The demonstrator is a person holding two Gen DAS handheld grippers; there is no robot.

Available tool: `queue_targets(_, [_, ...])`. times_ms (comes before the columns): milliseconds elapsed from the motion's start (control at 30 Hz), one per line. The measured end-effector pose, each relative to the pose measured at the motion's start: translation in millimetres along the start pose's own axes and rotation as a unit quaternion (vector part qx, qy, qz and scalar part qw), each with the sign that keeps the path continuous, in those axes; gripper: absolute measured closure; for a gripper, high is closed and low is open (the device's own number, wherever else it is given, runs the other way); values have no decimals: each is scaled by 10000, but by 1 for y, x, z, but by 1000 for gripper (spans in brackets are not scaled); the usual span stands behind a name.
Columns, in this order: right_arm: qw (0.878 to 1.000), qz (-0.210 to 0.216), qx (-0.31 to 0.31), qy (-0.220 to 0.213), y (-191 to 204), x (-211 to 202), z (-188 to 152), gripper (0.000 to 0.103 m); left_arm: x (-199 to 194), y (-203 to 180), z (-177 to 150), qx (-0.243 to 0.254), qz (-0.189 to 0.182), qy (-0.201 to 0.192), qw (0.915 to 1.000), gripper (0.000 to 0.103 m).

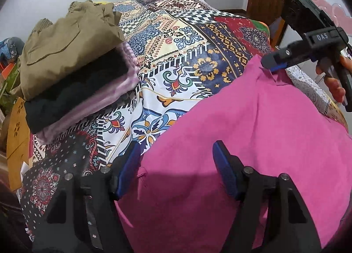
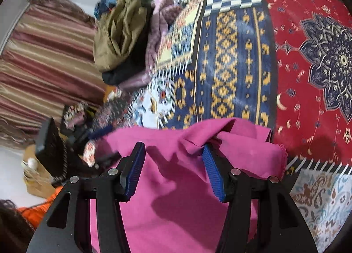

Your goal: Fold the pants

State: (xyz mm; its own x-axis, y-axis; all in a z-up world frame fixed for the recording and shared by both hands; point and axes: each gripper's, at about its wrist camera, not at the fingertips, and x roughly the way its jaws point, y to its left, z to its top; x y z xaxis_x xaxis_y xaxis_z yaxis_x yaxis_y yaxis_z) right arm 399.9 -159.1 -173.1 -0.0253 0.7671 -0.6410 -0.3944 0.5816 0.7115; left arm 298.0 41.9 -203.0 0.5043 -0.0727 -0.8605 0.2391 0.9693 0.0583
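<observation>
Currently both grippers, left [image 1: 176, 165] and right [image 2: 173, 160], are held spread over soft, limp pink pants [image 1: 242, 143]; hem corners should be pinched.

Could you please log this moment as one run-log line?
task: fold pants | left gripper: open over pink pants | right gripper: open at far edge | folded stack: apart, on bedspread

Both wrist views look steeply down, close over the pink pants [image 1: 242, 132] on the patterned bedspread [image 1: 176, 39]
</observation>
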Motion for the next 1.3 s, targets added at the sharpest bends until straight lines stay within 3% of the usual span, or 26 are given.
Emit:
queue_targets(33, [10000, -69, -10, -41, -1, -1, 1, 52, 1, 0, 0, -17, -8, 0, 10000, 34])
queue_targets(100, [9996, -254, -67, -110, 0, -2, 3, 69, 2, 0, -1, -19, 7, -1, 10000, 34])
queue_targets(167, [9991, -365, -152, -141, 1, -3, 5, 79, 2, -2, -2, 34, 65, -29, 10000, 34])
queue_targets(300, [9972, -490, -434, -366, 12, -7, 5, 87, 1, -4, -3, 101, 128, -77, 9998, 34])
queue_targets(467, [9936, -595, -644, -710, 28, -14, 7, 90, 2, -4, -3, 102, 118, -91, 9998, 34])
queue_targets(567, [9885, -915, -598, -1042, 30, -29, 9, 93, 2, -7, -4, 174, 183, -115, 9996, 34])
queue_targets(700, [9808, -1311, -215, -1425, 12, -61, 13, 92, 2, -6, -5, 143, 164, -122, 9997, 34])
queue_targets(833, [9869, -1238, -369, -971, 16, -54, 6, 87, 2, -7, -5, 150, 185, -132, 9996, 34])
queue_targets(900, [9868, -1287, -595, -780, 23, -43, 0, 65, 2, -7, -5, 144, 196, -139, 9996, 34])
queue_targets(933, [9860, -1320, -722, -721, 26, -36, -1, 60, 1, -7, -5, 131, 194, -138, 9996, 34])
queue_targets(1067, [9841, -1339, -1088, -413, 34, -7, -7, 57, 1, -7, -5, 143, 211, -137, 9996, 34])
queue_targets(1133, [9791, -1539, -1265, -414, 34, 3, -8, 69, 2, -7, -5, 141, 208, -134, 9996, 34])
queue_targets(1167, [9766, -1628, -1345, -397, 34, 5, -8, 91, 2, -7, -5, 134, 201, -135, 9996, 34])
queue_targets(1200, [9748, -1685, -1403, -404, 34, 6, -7, 96, 2, -6, -5, 131, 199, -138, 9996, 34])
queue_targets(1300, [9701, -1932, -1269, -737, 30, -9, -6, 96, 2, -7, -5, 154, 214, -156, 9995, 34])
